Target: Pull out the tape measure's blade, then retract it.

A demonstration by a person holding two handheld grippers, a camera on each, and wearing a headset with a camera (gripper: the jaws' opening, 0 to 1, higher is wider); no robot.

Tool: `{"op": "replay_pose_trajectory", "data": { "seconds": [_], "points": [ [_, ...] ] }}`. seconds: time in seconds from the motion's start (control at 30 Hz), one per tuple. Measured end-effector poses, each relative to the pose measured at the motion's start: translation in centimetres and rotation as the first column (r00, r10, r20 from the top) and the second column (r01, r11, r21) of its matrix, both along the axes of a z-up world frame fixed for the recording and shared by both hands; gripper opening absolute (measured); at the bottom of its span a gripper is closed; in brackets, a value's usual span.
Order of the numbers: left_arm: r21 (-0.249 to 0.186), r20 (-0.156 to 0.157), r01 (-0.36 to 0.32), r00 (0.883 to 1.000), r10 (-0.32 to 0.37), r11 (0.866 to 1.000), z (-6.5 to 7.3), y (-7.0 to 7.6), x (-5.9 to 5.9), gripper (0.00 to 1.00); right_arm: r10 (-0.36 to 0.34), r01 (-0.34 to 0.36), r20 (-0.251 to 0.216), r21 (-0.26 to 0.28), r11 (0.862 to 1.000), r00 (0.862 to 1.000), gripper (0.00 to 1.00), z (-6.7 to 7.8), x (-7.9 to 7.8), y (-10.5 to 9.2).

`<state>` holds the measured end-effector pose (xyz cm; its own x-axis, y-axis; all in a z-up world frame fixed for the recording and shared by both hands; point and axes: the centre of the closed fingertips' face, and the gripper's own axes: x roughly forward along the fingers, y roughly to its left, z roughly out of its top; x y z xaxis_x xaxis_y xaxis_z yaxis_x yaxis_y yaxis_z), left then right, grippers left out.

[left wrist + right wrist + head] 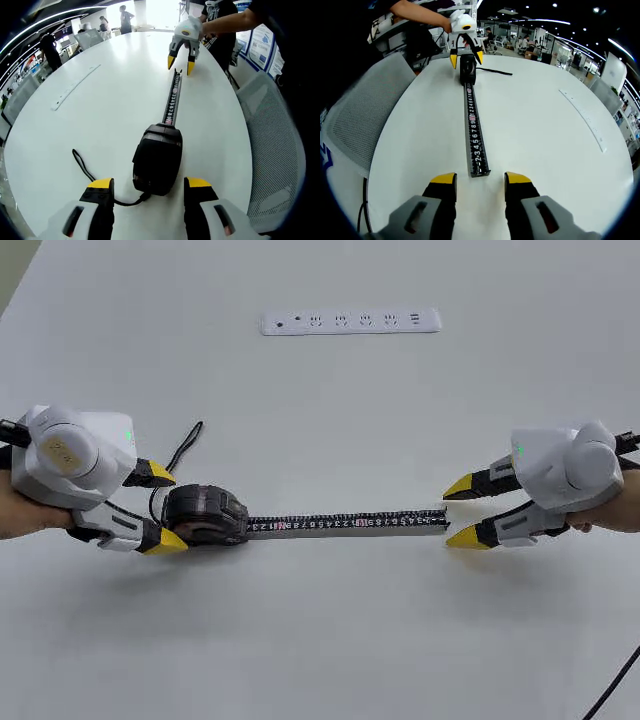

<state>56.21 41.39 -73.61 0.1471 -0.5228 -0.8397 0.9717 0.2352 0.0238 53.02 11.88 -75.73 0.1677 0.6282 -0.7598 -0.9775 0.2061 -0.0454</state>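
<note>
so the left tongs (165, 508) sit level, jaws apart, just behind the tape measure (205, 515), and the right tongs (460, 512) gape just off its pulled-out blade (350, 523) end, gripping nothing

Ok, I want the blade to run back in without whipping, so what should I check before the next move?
1. Black tape measure case clamped: not ok; the left gripper has open jaws flanking its rear.
2. Tip of the black numbered blade held: not ok; the right gripper is open, and the tip lies just ahead of its jaws.
3. Blade flat and straight on the white table: ok.
4. Return path free: ok; the white power strip lies far off.
5. Black strap off the blade: ok; it trails behind the case.
6. Blade lock: cannot tell.
</note>
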Motion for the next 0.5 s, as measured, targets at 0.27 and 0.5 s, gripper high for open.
{"op": "replay_pose_trajectory", "data": {
  "seconds": [0.27,0.5],
  "points": [
    [-0.065,0.0,-0.068,0.998,0.069,0.996,0.7,0.4,-1.0,0.7,-0.065,0.065,-0.002,0.032,0.997,0.998,0.56,0.8,-0.7,-0.1],
    [-0.15,0.008,-0.13,0.991,0.133,0.98,1.9,0.5,-1.8,0.83,-0.141,0.141,-0.006,0.074,0.987,0.99,0.79,1.4,-1.3,-0.1]
  ]
}}
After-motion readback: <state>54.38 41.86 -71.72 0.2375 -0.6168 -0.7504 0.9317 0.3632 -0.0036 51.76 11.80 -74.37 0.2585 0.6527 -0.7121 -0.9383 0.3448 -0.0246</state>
